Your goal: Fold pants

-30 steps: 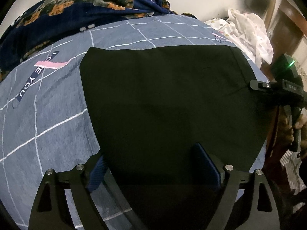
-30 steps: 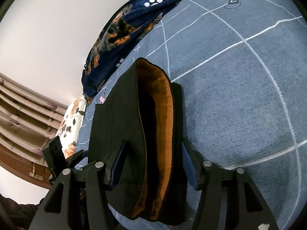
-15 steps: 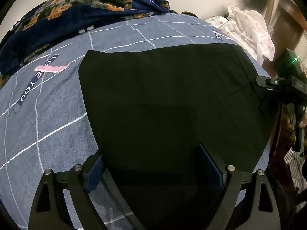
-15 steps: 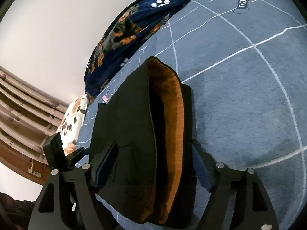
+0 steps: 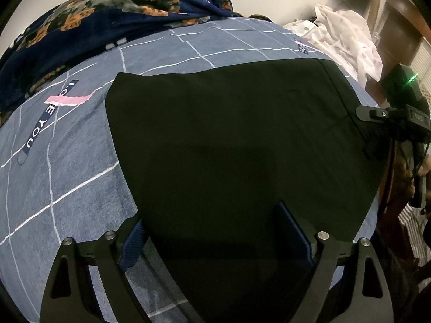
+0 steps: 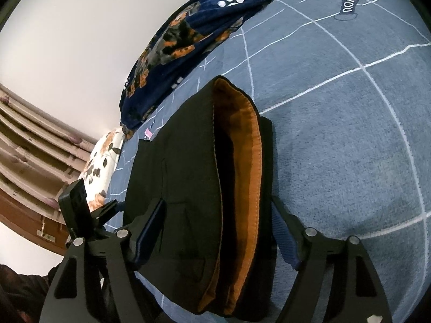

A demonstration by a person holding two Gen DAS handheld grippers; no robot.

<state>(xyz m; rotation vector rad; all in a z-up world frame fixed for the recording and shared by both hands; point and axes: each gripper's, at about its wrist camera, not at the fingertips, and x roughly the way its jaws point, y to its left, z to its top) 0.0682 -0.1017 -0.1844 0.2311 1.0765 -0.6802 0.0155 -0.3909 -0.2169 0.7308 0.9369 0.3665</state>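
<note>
On the bed (image 5: pixel 67 177), across its grey-blue checked cover with the dark floral blanket (image 5: pixel 89 27) bunched along the far side, the black pants (image 5: pixel 229 140) lie flat as a thick folded slab, orange lining showing at the open end. The right tongs (image 6: pixel 218 228) have just spread wide and let go, pads now standing clear either side of that end. The left tongs (image 5: pixel 212 228) gape over the near edge, holding nothing, so I'd guess this fold is laid down.

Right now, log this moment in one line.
pants: folded, flat on bed | left hand-held gripper: open | right hand-held gripper: just opened, straddling pants
</note>
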